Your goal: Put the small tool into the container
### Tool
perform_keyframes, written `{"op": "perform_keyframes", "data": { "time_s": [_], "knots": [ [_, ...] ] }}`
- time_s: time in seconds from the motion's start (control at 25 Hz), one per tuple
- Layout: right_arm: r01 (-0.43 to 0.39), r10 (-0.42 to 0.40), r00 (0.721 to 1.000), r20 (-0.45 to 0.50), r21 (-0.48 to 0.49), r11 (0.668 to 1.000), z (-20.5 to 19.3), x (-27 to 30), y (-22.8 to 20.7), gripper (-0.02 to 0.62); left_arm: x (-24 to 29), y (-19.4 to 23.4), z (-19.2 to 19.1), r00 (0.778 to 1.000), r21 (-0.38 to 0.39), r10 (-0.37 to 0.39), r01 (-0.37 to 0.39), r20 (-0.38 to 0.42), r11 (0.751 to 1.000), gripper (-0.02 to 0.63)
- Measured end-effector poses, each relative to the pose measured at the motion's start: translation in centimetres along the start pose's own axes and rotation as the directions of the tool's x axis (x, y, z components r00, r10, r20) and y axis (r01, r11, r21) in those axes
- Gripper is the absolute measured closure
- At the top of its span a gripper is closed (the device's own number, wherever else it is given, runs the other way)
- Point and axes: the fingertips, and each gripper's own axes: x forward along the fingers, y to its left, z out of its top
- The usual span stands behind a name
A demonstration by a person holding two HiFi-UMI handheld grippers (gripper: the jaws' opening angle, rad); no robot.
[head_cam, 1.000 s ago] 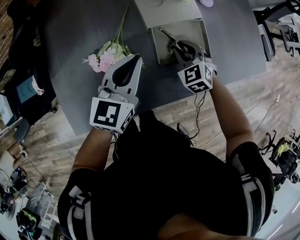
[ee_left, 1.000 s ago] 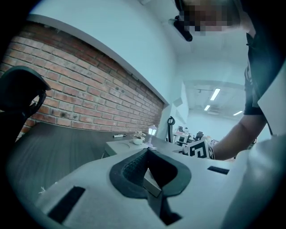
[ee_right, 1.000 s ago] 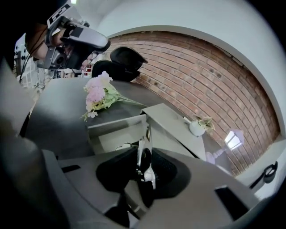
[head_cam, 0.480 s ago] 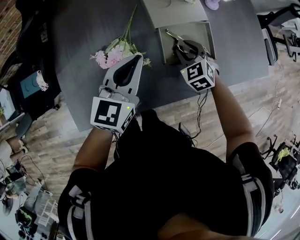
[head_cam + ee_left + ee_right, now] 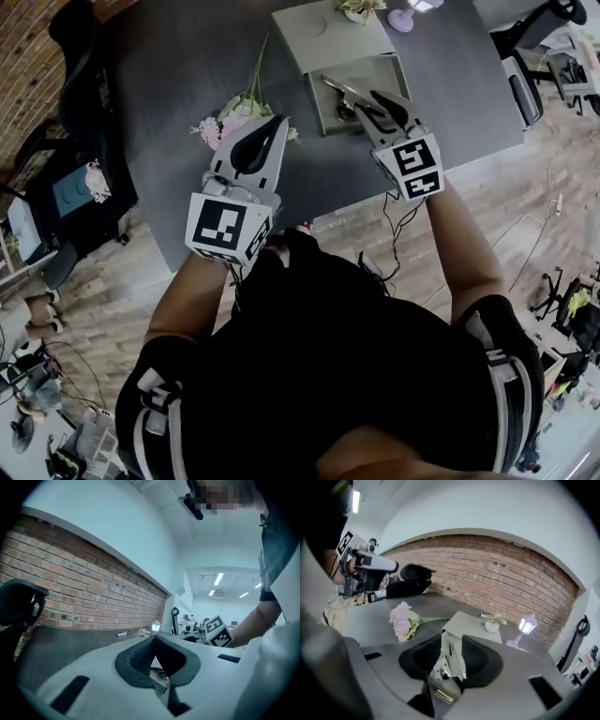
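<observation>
The small metal tool [image 5: 339,89] lies inside the open grey container [image 5: 314,94] on the dark table. My right gripper [image 5: 371,97] hovers just above the container's near side. Its jaws have just swung wide and eased back slightly, and they are open with nothing pinched. In the right gripper view the tool [image 5: 449,665] shows through the gap of that gripper [image 5: 452,639], down in the container [image 5: 446,641]. My left gripper [image 5: 279,120] is shut and empty, raised near the flowers. In its own view the left gripper [image 5: 153,638] has its pads meeting at the tip.
The container's flat lid [image 5: 328,37] lies just beyond it. A pink flower bunch [image 5: 234,117] lies left of the container. A small potted plant [image 5: 491,625] and a little lamp [image 5: 525,626] stand at the far end. Office chairs and a brick wall surround the table.
My right gripper has opened, lifted off the tool and drawn back toward me, and the tool stays in the container. The left gripper has risen a little.
</observation>
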Motion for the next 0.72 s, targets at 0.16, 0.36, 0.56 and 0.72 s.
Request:
{"op": "perform_keyframes", "data": {
  "time_s": [0.16, 0.36, 0.56, 0.72],
  "knots": [
    [0.078, -0.088, 0.988, 0.13, 0.082, 0.994, 4.1, -4.7, -1.1, 0.505, -0.1, -1.6, 2.6, 0.998, 0.045, -0.054, 0.053, 0.033, 0.998, 0.597],
    [0.156, -0.198, 0.936, 0.29, 0.163, 0.974, 8.4, -11.2, -1.4, 0.567, -0.9, -4.0, 4.8, 0.992, 0.061, -0.118, 0.116, 0.044, 0.991, 0.597],
    [0.219, -0.304, 0.86, 0.409, 0.243, 0.945, 11.7, -16.5, -1.5, 0.597, -1.5, -5.3, 7.5, 0.983, 0.121, -0.17, 0.16, 0.073, 0.98, 0.597],
    [0.252, -0.357, 0.82, 0.447, 0.279, 0.927, 12.6, -19.6, -1.3, 0.598, -1.8, -6.8, 9.2, 0.975, 0.154, -0.197, 0.18, 0.102, 0.972, 0.597]
  ]
}}
